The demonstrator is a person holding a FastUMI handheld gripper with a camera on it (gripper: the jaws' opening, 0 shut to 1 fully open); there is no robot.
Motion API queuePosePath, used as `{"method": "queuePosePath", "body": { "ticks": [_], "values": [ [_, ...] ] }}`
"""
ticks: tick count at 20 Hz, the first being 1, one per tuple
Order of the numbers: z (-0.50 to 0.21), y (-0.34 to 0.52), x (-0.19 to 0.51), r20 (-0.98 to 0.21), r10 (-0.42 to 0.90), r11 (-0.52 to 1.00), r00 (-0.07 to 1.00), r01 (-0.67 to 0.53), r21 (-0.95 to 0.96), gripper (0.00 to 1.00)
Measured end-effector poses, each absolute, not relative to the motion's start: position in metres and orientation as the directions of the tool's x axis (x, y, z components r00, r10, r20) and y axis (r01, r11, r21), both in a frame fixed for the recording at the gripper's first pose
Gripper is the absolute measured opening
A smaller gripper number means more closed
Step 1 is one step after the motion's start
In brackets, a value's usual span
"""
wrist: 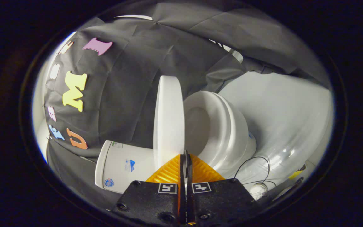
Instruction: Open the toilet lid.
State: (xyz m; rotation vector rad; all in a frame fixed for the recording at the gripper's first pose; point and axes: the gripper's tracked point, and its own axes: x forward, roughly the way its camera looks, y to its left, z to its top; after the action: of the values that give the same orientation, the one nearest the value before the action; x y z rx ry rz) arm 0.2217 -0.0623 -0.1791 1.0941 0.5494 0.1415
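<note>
Closed claw (186, 157) just below raised toilet lid (168, 119), fingers pressed together.

Glossy white lid (168, 119), matt cloth wall (131, 94)

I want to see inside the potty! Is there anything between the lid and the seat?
No. In the gripper view, the lid stands swung away from the seat, with only the open bowl showing in the gap. The gripper, fingers shut, sits by the lid's edge.
</note>
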Motion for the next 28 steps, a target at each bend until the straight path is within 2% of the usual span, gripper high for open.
{"method": "queuePosePath", "body": {
  "ticks": [9, 28],
  "values": [
    [-0.12, -0.034, 0.214, -0.312, 0.381, 0.563, 0.871, 0.049, 0.825, 0.04],
    [-0.063, 0.011, 0.205, -0.329, 0.337, 0.717, 0.882, -0.014, 0.697, 0.05]
  ]
}}
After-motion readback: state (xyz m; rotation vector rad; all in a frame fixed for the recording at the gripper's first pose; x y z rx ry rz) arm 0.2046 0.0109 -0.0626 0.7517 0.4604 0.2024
